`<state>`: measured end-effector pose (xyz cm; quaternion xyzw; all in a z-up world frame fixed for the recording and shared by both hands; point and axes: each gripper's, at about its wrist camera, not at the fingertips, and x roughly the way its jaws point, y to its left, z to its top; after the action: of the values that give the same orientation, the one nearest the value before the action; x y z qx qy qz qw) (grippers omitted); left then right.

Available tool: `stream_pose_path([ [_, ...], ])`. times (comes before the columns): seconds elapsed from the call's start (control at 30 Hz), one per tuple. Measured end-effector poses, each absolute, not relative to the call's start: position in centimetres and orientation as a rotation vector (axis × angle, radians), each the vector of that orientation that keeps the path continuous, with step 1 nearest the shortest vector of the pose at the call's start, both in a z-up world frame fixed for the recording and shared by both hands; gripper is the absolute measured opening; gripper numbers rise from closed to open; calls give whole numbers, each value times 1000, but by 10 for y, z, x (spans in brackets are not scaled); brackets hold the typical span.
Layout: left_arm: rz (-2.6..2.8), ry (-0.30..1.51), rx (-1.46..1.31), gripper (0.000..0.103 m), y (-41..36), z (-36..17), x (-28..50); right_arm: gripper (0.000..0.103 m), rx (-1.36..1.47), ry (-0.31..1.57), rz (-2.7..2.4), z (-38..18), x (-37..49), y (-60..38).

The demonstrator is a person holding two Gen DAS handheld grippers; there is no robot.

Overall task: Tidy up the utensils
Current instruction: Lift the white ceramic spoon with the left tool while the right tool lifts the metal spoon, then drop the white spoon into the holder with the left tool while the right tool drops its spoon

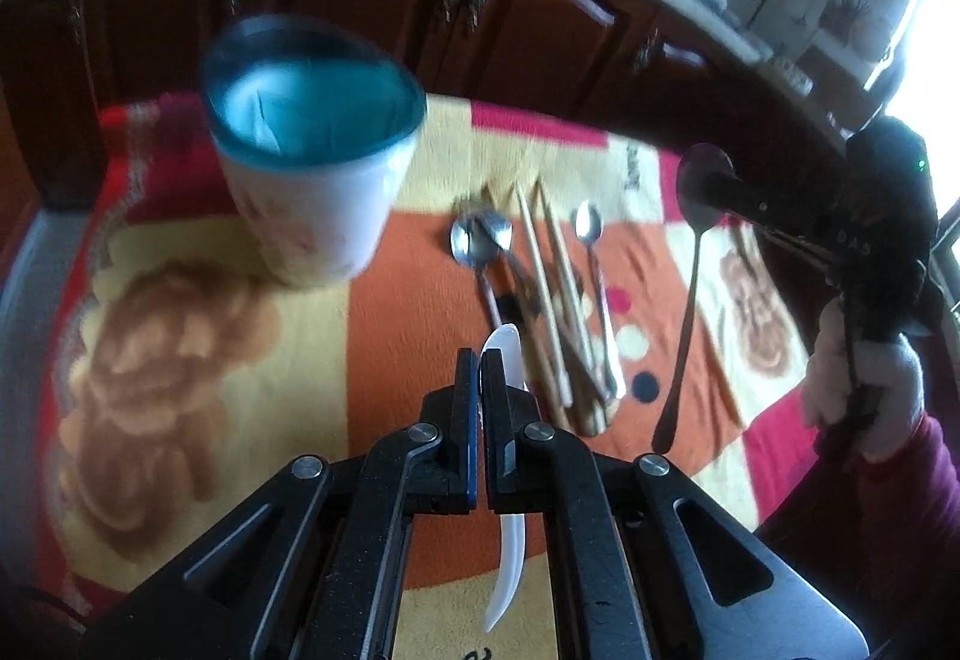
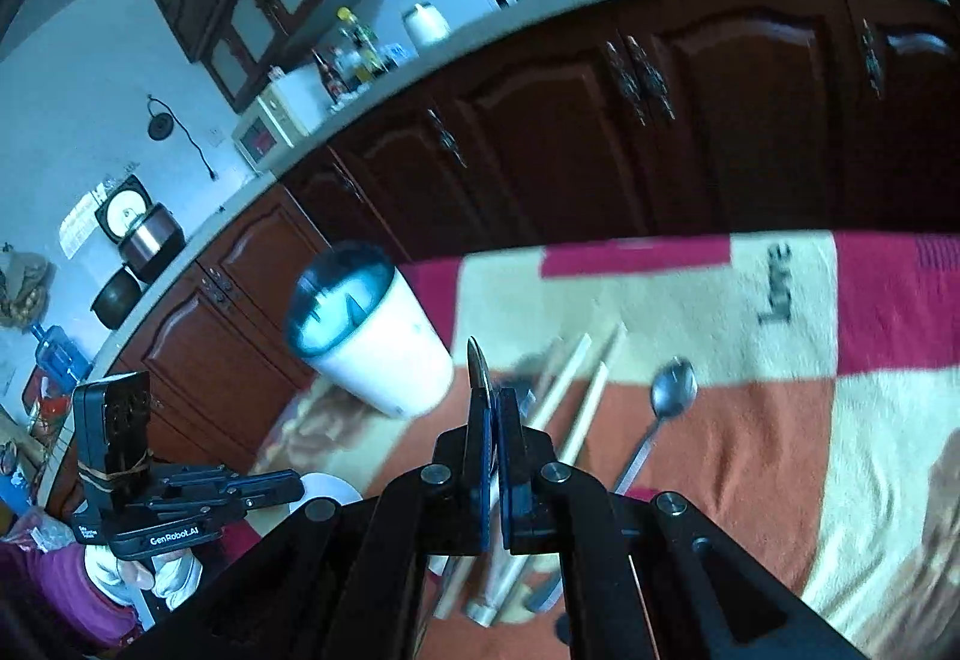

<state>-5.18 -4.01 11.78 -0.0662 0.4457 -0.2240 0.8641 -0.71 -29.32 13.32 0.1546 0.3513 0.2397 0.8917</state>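
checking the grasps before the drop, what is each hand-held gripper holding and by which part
The left hand-held gripper pinches a white plastic spoon around mid-handle. The right hand-held gripper grips a metal spoon at its bowl, handle hanging down.

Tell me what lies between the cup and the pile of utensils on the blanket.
Only bare blanket, in the left wrist view: nothing lies between the cup and the utensils.
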Motion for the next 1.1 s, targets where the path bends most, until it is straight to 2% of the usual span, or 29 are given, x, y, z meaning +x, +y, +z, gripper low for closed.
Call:
stream_pose_path([
  [0.3,-375,731,-169,0,0,206,-7,1,295,580,481,203,33,-235],
  [0.47,-262,602,-143,0,14,229,35,1,233,503,415,224,66,-191],
  [0.73,-131,492,-168,0,29,203,79,1,123,408,340,212,118,-138],
  [1.1,-105,493,-144,0,23,162,78,2,73,483,392,163,134,-118],
])
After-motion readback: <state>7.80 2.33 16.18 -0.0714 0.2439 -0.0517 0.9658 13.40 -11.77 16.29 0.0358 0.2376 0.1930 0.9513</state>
